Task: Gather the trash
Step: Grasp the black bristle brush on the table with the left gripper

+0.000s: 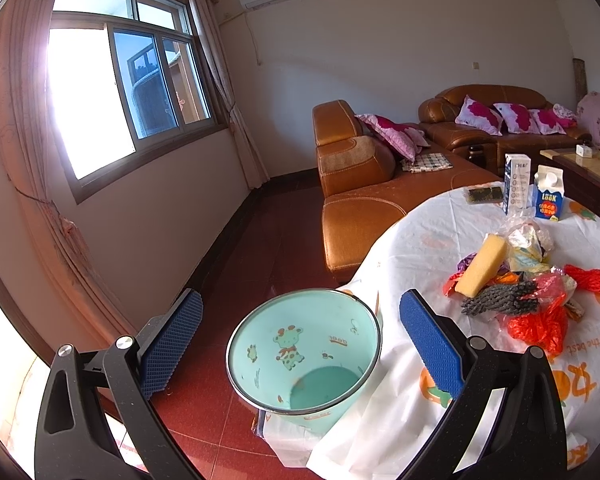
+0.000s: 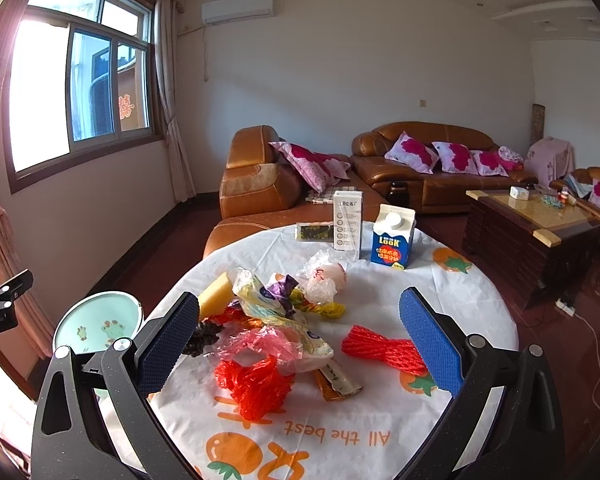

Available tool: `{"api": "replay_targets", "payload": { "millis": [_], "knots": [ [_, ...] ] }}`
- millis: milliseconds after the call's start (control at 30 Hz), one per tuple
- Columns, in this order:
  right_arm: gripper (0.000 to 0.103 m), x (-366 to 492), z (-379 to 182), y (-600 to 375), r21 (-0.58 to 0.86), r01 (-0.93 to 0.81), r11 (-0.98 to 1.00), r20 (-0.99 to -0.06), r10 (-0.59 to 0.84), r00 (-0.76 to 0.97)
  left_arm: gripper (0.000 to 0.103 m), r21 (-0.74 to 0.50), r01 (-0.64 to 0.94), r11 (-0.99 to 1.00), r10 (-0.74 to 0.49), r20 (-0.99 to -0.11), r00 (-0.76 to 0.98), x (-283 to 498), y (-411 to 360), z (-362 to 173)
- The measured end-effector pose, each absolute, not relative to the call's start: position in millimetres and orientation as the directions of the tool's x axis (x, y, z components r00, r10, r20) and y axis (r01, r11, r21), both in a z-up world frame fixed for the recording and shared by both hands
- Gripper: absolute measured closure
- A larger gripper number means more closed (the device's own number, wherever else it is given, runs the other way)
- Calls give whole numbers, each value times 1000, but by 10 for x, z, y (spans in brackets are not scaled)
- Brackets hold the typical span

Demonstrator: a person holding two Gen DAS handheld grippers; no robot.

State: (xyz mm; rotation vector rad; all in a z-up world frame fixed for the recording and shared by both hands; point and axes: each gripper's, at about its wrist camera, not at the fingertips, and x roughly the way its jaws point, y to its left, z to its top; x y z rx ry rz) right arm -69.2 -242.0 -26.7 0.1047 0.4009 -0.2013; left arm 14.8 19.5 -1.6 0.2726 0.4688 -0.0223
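Note:
A pile of trash (image 2: 272, 332) lies on the round table (image 2: 380, 440): plastic wrappers, a red plastic bag (image 2: 254, 384), a red foam net (image 2: 384, 350), a yellow sponge (image 2: 216, 298) and a dark net (image 2: 200, 340). The pile also shows in the left wrist view (image 1: 512, 284). A mint-green bin (image 1: 304, 356) stands on the floor at the table's left edge, empty; it also shows in the right wrist view (image 2: 98, 322). My left gripper (image 1: 300, 344) is open above the bin. My right gripper (image 2: 300, 340) is open, just in front of the pile.
Two cartons (image 2: 392, 240) (image 2: 347, 220) and a dark packet (image 2: 314, 232) stand at the table's far side. Brown leather sofas (image 2: 428, 172) with pink cushions and a wooden coffee table (image 2: 532, 224) lie beyond. A power strip (image 2: 566, 308) lies on the red floor at right.

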Motion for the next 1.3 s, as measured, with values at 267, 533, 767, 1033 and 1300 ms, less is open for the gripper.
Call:
{"api": "replay_targets", "payload": {
  "millis": [267, 533, 767, 1033, 1300],
  "knots": [
    [5, -632, -340, -2655, 75, 272, 959, -408, -219, 886, 6, 259, 112, 959, 28, -483, 875, 238, 64, -170],
    [5, -566, -644, -3098, -23, 371, 928, -446, -342, 827, 6, 269, 216, 939, -47, -520, 853, 273, -488, -380],
    [5, -695, -1050, -3571, 7, 441, 897, -522, -373, 767, 6, 269, 304, 914, -115, -548, 829, 284, -1071, -511],
    [5, -696, -1260, -3659, 48, 438, 898, -546, -344, 764, 9, 268, 352, 897, -122, -615, 779, 446, -1332, -785],
    [5, -650, -1360, -3583, 50, 408, 912, -567, -310, 763, 56, 195, 415, 889, -176, -692, 700, 483, -1000, -953]
  ]
}}
